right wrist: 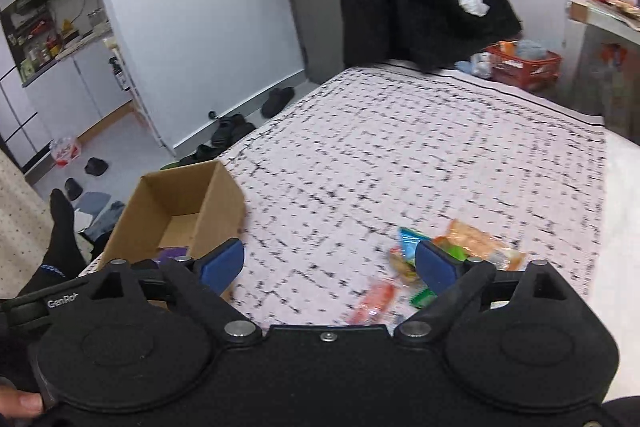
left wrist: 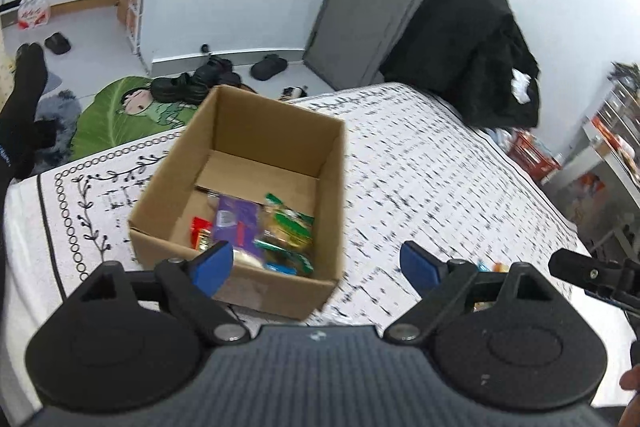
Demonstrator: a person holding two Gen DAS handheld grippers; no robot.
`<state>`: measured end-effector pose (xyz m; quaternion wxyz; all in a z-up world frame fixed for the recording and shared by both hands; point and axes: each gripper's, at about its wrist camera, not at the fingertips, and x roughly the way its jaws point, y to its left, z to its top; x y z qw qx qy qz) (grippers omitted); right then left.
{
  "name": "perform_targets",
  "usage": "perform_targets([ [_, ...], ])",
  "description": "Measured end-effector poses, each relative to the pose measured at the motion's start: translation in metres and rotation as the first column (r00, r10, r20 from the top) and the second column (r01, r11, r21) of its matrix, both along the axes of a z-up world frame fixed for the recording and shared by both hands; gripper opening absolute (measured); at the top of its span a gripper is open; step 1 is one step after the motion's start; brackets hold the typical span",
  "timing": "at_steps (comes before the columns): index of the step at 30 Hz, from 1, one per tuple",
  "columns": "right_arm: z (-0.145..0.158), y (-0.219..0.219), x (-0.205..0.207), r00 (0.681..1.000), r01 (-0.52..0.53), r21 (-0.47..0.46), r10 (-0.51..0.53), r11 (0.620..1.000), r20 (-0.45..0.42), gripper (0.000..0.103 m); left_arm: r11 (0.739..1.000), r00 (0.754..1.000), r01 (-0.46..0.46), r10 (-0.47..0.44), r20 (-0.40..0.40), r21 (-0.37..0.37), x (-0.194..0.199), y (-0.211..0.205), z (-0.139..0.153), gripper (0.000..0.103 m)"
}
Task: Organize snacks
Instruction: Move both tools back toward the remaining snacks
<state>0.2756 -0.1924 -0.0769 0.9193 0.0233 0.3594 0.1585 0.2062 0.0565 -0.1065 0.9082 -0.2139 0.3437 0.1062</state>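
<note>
Left gripper (left wrist: 316, 265): jaws wide apart, nothing between the blue pads, poised above the near right corner of the cardboard box (left wrist: 276, 131); right gripper (right wrist: 330, 265): jaws likewise spread, empty, over the cloth to the right of the box; no earlier frame to compare.

Landmark: the cardboard box, open-topped, standing upright.

Bed cover (left wrist: 440, 163), white with black dashes and a leaf border; the box sits on it near the left edge; cover extends far to the right of the box and behind it.

Black coat (left wrist: 472, 47) draped over something at the far end, well behind and right of the box.

Green leaf-shaped mat (left wrist: 116, 115) on the floor, beyond the box's left side; dark slippers (left wrist: 180, 87) just behind it.

Inside the box, against the near wall: a purple packet (left wrist: 236, 223), a green-and-yellow packet (left wrist: 288, 223) touching its right side, a small red packet (left wrist: 200, 231) on its left.

Loose snack packets (right wrist: 460, 247) well right of the box, lying on the cover: orange, green, blue and red wrappers, blurred; exact kinds not legible.
</note>
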Motion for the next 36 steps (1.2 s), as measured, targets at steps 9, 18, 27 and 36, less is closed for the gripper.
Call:
perform_targets([
  [9, -0.001, -0.025, -0.019, 1.000, 0.023, -0.010, -0.022, 1.000, 0.009, 0.103, 0.997, 0.996, 0.076, -0.075, -0.038, 0.026, -0.007, -0.030, 0.004, 0.090],
  [18, -0.004, -0.041, -0.031, 0.999, 0.038, 0.003, -0.038, 0.999, 0.010, 0.103, 0.992, 0.992, 0.119, -0.118, -0.046, 0.038, -0.017, -0.046, 0.004, 0.103],
  [27, -0.009, -0.047, -0.037, 0.999, 0.042, -0.019, -0.041, 0.999, 0.027, 0.103, 0.986, 0.985, 0.157, -0.153, -0.074, 0.055, -0.018, -0.062, -0.001, 0.103],
  [36, -0.024, -0.049, -0.033, 0.999, 0.025, -0.052, -0.027, 0.998, -0.026, 0.103, 0.979, 0.975, 0.196, -0.189, -0.115, 0.059, -0.015, -0.072, -0.014, 0.103],
])
